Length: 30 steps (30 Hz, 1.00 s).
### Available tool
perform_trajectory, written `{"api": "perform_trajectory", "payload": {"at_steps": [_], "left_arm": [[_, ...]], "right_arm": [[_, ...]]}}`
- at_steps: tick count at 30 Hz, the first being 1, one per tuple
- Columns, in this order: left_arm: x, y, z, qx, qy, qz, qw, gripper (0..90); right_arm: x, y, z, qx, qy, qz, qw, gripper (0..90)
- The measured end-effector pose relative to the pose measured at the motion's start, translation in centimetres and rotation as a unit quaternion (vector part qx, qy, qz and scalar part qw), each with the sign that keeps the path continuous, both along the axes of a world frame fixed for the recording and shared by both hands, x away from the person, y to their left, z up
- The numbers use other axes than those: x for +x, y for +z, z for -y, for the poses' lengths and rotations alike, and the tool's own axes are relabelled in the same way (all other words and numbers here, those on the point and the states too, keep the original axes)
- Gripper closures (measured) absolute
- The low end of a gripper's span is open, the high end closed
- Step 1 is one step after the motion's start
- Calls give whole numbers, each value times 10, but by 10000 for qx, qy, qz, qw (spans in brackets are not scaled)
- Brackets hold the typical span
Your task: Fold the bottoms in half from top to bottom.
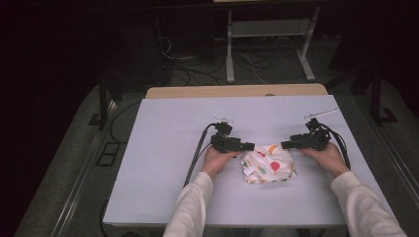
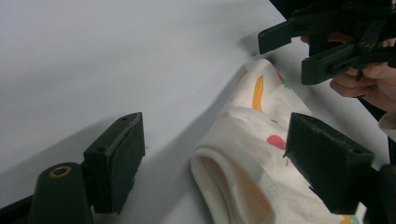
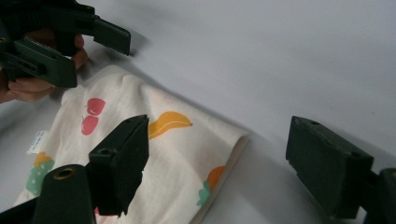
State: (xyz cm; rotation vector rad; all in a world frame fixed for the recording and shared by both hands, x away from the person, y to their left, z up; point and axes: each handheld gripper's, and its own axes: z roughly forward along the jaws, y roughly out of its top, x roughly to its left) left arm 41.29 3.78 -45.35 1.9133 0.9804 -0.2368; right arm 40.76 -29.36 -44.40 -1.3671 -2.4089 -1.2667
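Folding looks mostly done: cloth bundled near counter front edge, left claw and right claw part-open, holding nothing.

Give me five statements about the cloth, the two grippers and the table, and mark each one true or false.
1. The folded cloth is white with a fruit print. True.
2. The left gripper is clamped on the cloth. False: its jaws stand apart around the cloth's edge, and in the left gripper view neither pad is seen pressing on it.
3. The right gripper comes at the cloth from the side opposite the left one. True.
4. The cloth hangs in the air between the grippers. False: it lies on the table.
5. The cloth is spread out flat in one layer. False: it is folded into a small bundle, with a rolled fold showing in the left gripper view.
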Motion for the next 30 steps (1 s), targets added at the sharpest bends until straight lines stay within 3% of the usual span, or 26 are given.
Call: {"api": "perform_trajectory", "payload": {"at_steps": [8, 16, 19, 21, 23, 25, 30], "left_arm": [[4, -5, -2, -125, 58, -171, 9998, 332], [5, -9, 0, -188, 124, -302, 9993, 454], [5, -11, 2, -178, 68, -363, 9992, 530], [5, -12, 2, -216, -34, -426, 9989, 635], [4, -12, 4, -166, -149, -409, 9989, 664], [3, -11, 4, -109, -228, -332, 9991, 772], [0, -5, 2, 57, -300, -116, 9995, 809]], "right_arm": [[3, -3, 0, 104, -57, -18, 9999, 352], [7, -9, -2, 99, -74, -20, 9999, 542], [7, -9, -4, 97, -71, -10, 9999, 641], [6, -9, -6, 90, -40, -33, 9999, 733], [6, -9, -6, 87, -38, -43, 9999, 768], [4, -7, -6, 62, -71, -69, 9999, 851], [2, -3, -4, 67, -139, -26, 9999, 866]]}}
